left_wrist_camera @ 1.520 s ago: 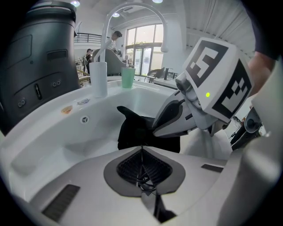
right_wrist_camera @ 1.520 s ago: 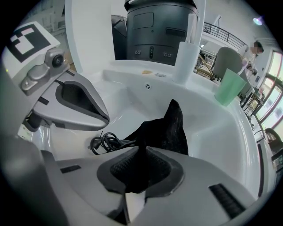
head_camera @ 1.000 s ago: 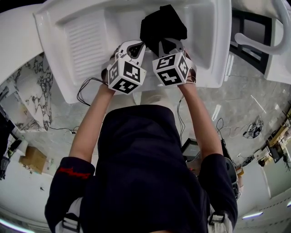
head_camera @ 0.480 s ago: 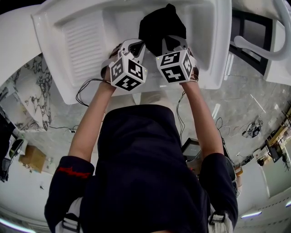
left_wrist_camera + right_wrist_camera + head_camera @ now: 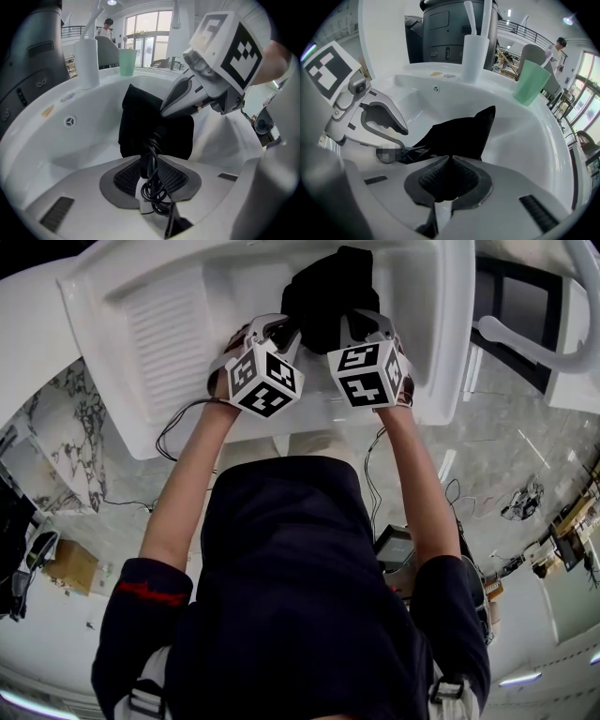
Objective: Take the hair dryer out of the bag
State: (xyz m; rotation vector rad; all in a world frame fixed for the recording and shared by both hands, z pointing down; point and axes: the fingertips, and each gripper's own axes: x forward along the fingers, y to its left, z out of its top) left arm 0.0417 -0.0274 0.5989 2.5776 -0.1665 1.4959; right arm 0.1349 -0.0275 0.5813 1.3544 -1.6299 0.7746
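Note:
A black bag lies in the white basin. My right gripper is shut on a fold of the bag, with black cloth pinched between its pads. A coiled black cord comes out of the bag and runs through the gap of my left gripper. Its jaws have just been opening and stand apart, with the cord loose between them. In the head view the left gripper sits at the bag's left edge. The hair dryer's body is hidden.
A white cup with toothbrushes and a green cup stand on the basin's far rim. A ribbed washboard slope fills the basin's left half. A dark machine stands behind the rim.
Both grippers have shifted a little farther into the basin, and the right one has drifted right. The left marker cube has rolled slightly. The bag stays in the right gripper.

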